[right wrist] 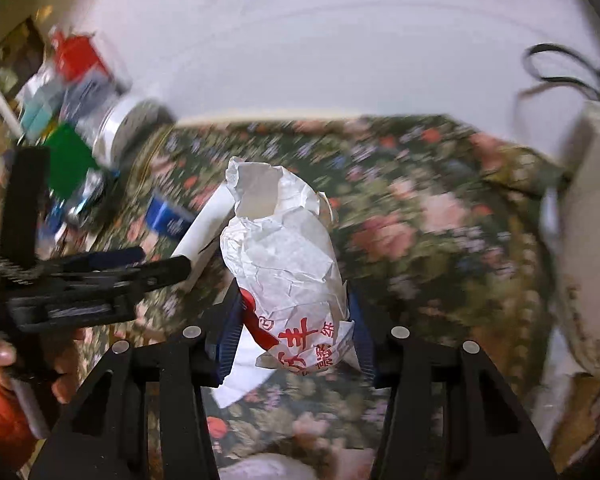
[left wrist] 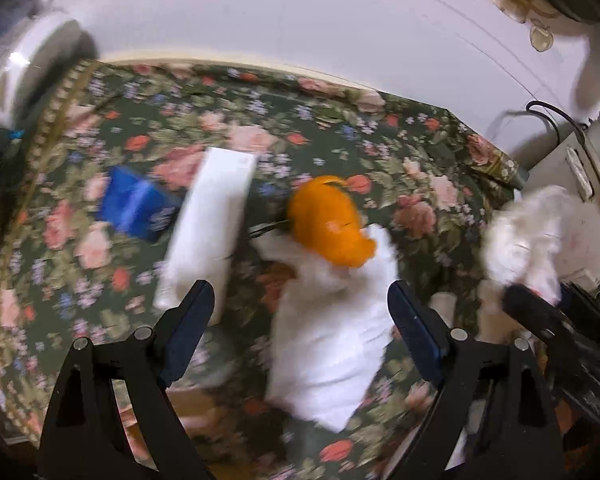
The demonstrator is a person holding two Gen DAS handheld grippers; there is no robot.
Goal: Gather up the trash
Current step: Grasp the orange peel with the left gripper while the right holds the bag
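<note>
Right hand-held gripper (right wrist: 292, 340) is clamped on the paper bag (right wrist: 284, 256), lifted above the tabletop (right wrist: 440, 216). Left hand-held gripper (left wrist: 300, 320) is spread wide over the napkin (left wrist: 332, 340) and orange peel (left wrist: 328, 224). Risk: thin napkin slips out, peel rolls off; both views are motion-blurred.

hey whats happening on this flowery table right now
A person with a handheld gripper in each hand is collecting trash off a table with a floral tablecloth. The right gripper has its jaws shut on a crumpled white paper bag with red printing. The left gripper hangs open over a white tissue with orange peel on it. A long white box and a small blue box lie nearby, untouched.
</note>
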